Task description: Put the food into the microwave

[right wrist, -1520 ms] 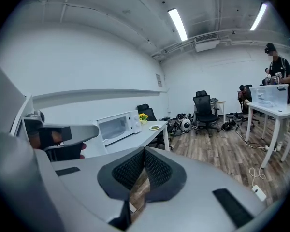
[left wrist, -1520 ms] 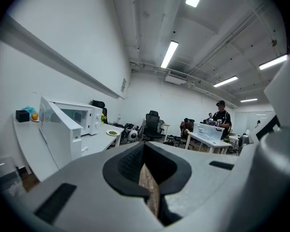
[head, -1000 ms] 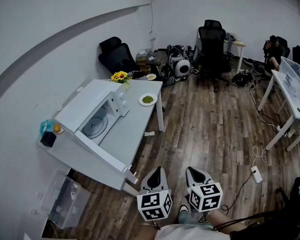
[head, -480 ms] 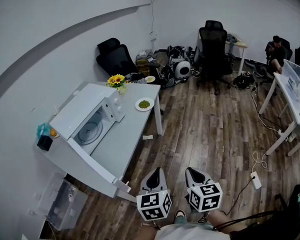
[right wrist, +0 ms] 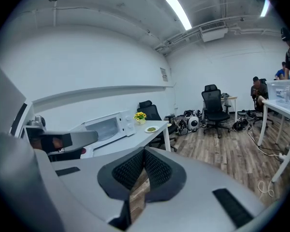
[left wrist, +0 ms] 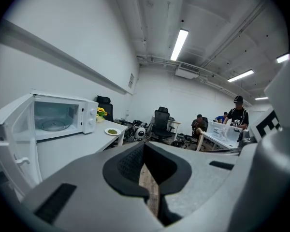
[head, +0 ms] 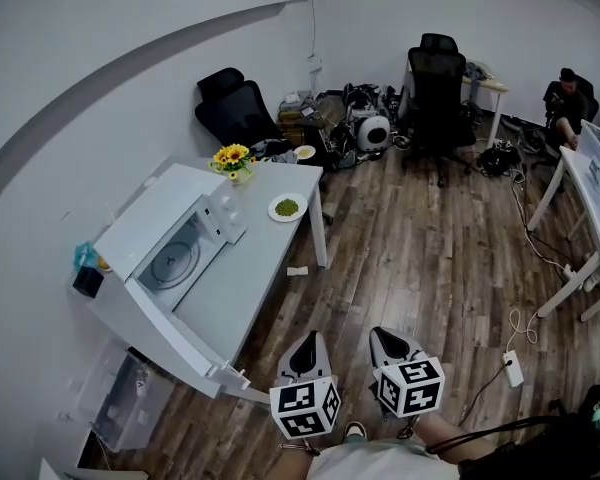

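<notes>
While the boxy white microwave (head: 165, 240) gapes open, left tool (head: 307, 344) and right tool (head: 384, 337) are pressed together, empty. 1 round plate (head: 274, 209) holds green food (head: 287, 207).

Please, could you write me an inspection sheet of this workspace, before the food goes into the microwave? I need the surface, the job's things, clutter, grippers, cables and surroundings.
Surface: long white table, standing against the wall.
Job's things: white microwave oven, door open; white plate of green food on the table's far end, apart from the oven.
Clutter: bunch of yellow flowers by the oven; clear plastic box on the wooden floor.
Grippers: left gripper and right gripper both shut, holding nothing, away from the table.
Cables: white power strip with its cable on the floor.
Surroundings: black office chairs; seated person.
</notes>
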`<control>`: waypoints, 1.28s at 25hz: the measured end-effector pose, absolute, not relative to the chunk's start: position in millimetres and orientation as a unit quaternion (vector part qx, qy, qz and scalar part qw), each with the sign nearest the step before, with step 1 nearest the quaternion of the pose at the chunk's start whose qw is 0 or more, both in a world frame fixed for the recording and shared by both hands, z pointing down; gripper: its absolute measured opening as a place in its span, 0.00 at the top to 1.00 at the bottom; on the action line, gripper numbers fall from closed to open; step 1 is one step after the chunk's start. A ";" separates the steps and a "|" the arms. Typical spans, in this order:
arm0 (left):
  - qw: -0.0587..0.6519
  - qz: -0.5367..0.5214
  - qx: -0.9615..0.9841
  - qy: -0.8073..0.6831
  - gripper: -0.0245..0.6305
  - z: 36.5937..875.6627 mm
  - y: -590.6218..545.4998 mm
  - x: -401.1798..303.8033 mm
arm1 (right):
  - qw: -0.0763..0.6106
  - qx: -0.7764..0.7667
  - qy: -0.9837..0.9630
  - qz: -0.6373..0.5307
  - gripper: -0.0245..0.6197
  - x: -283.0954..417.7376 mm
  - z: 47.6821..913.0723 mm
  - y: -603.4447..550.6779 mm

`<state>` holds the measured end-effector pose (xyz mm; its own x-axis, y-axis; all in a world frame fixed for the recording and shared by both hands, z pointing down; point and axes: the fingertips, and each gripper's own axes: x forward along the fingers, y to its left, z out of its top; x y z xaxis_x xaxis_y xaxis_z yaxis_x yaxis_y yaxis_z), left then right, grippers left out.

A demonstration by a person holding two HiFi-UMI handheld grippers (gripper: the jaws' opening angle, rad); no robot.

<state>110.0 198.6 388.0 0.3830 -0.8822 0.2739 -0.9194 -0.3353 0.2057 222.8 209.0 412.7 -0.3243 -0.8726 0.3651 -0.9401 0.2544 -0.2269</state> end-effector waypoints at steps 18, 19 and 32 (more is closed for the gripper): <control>0.165 0.084 0.803 -0.567 0.96 402.6 171.3 121.5 | 0.080 0.558 -0.795 0.222 0.94 237.8 427.1 173.7; 0.166 0.084 0.802 -0.567 0.96 402.5 169.5 121.2 | 0.081 0.558 -0.795 0.223 0.94 237.9 427.9 172.1; 0.167 0.076 0.795 -0.578 0.96 408.2 102.9 106.5 | 0.082 0.547 -0.805 0.216 0.94 220.0 430.2 103.8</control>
